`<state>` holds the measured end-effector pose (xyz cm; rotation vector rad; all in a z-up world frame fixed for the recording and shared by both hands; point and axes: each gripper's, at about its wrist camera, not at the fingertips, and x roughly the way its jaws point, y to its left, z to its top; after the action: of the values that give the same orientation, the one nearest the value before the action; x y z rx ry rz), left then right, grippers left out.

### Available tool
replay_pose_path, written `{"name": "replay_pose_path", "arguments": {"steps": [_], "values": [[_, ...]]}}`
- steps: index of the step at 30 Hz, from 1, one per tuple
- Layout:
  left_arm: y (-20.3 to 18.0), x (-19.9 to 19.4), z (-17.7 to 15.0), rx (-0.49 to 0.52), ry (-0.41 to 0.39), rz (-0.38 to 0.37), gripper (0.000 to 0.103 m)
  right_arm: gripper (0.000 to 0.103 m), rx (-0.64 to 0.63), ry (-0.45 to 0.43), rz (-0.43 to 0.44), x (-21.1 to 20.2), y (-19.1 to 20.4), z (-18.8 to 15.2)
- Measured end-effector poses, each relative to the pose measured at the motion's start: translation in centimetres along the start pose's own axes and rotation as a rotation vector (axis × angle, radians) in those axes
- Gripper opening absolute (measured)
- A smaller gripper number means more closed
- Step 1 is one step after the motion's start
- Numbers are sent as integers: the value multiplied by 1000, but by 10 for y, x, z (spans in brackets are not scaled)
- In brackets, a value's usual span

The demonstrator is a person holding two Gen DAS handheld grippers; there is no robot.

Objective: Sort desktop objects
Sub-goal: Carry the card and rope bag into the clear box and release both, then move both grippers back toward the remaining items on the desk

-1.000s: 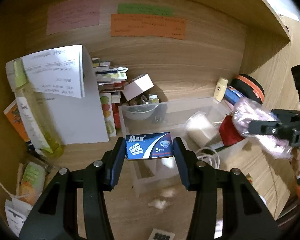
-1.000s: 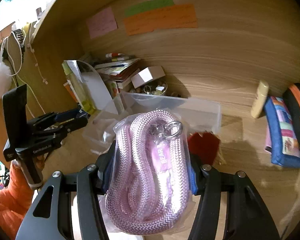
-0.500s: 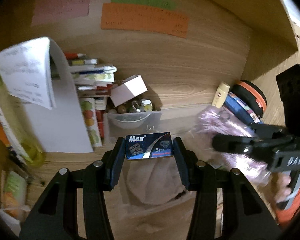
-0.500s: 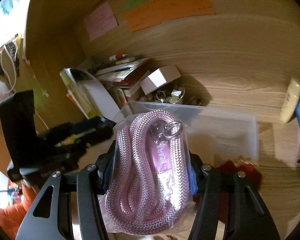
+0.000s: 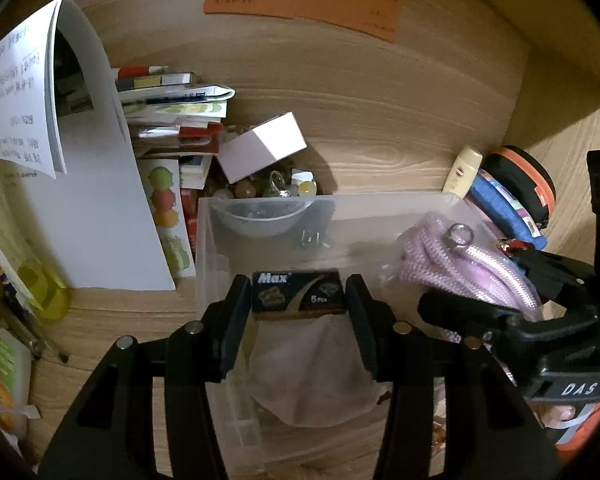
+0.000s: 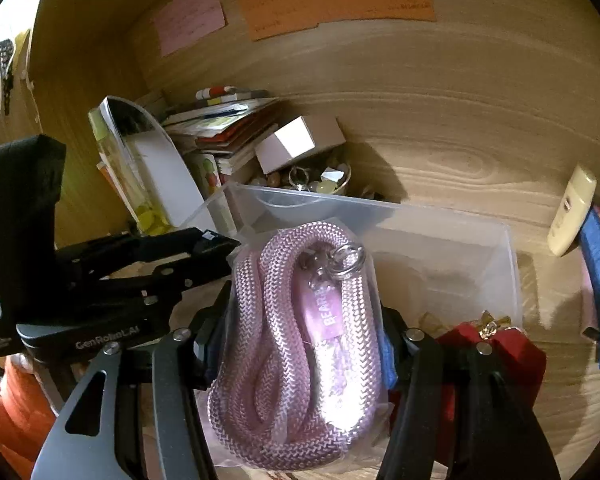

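My left gripper is shut on a small blue "Max" box and holds it over the clear plastic bin. A pale cloth pouch lies in the bin under it. My right gripper is shut on a bagged pink rope with a metal ring, held over the same bin. The rope and right gripper also show at the right of the left wrist view. The left gripper shows at the left of the right wrist view.
Behind the bin are a small bowl of trinkets, a white box, stacked books and a bent white notepad. A cream tube, blue pouch and black-orange case stand right. A red box lies near the right gripper.
Both grippers have moved forward and closer together over the bin, each still holding its object. The rope now hangs over the bin's right side.
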<state>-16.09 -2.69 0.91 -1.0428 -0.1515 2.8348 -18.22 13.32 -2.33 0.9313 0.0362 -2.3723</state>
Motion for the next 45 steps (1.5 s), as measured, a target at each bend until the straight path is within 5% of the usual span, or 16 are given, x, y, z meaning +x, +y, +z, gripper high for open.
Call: {"name": "replay_pose_path", "arguments": {"steps": [13, 19, 26, 30, 45], "values": [[-2, -6, -4, 26, -8, -19, 56, 66, -12, 10, 28, 1, 1, -3], [-3, -18, -1, 11, -37, -49, 58, 76, -36, -72, 39, -22, 5, 2], [1, -35, 0, -15, -61, -48, 71, 83, -63, -129, -8, -50, 12, 9], [1, -52, -2, -15, -107, -28, 83, 86, -66, -112, -27, -61, 15, 8], [7, -86, -33, 2, -99, 9, 90, 87, -63, -55, -50, -92, 24, -27]]}}
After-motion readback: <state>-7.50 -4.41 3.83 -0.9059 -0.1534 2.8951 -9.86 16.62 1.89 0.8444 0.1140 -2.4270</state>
